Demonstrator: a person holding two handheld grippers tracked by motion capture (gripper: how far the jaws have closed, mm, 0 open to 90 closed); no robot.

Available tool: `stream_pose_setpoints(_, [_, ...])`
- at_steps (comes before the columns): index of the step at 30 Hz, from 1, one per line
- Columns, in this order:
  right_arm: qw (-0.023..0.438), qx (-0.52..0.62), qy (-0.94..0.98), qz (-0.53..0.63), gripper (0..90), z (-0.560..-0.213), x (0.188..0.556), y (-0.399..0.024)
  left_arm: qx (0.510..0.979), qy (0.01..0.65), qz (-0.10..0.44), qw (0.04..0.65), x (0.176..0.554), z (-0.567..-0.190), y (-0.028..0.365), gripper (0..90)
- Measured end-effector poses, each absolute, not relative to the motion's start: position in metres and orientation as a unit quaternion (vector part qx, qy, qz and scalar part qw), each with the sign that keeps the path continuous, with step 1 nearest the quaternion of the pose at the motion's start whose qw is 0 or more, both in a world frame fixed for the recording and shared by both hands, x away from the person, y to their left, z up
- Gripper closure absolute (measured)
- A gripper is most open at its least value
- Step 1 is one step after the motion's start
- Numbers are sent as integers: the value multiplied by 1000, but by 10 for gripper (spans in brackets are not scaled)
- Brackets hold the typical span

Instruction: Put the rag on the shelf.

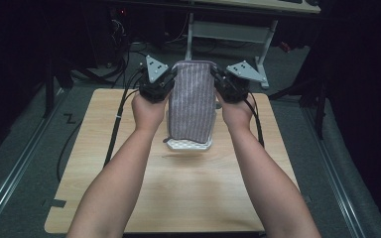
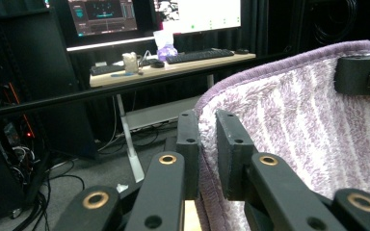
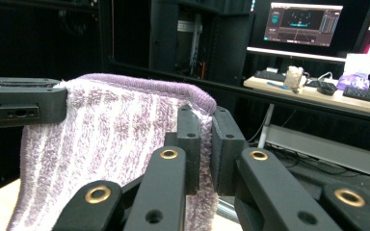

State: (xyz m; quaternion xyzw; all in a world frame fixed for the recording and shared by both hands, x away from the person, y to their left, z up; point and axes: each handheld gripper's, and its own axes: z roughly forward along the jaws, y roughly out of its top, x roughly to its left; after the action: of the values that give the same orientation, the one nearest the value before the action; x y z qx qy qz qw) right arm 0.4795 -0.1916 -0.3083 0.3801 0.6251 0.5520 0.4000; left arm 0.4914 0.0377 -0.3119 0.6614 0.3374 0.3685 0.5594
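A purple-and-white striped towel (image 1: 192, 99) hangs stretched between both grippers above the table's far half. My left gripper (image 1: 172, 78) is shut on its upper left corner, and in the left gripper view the towel (image 2: 294, 125) edge is pinched between the black jaws of that gripper (image 2: 207, 144). At the upper right corner my right gripper (image 1: 213, 78) is shut on the cloth; the right gripper view shows the towel (image 3: 111, 139) clamped in that gripper (image 3: 201, 144). Under the towel's lower end sits a white tray (image 1: 188, 145) on the wooden table (image 1: 178, 188).
Beyond the table stands a desk (image 2: 173, 67) with keyboards and lit monitors (image 3: 303, 24). Its white legs (image 1: 191, 34) and cables lie on the grey floor behind. Dark rails run along both sides of the table.
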Motion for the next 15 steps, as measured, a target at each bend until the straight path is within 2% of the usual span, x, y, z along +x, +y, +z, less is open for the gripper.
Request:
stream_pose_setpoints(12, [381, 400, 653, 518, 837, -327, 509, -190, 689, 371, 336, 524, 521, -332, 36, 800])
stream_pose_setpoints(15, [361, 411, 663, 510, 830, -334, 516, -190, 697, 375, 334, 512, 527, -339, 35, 796])
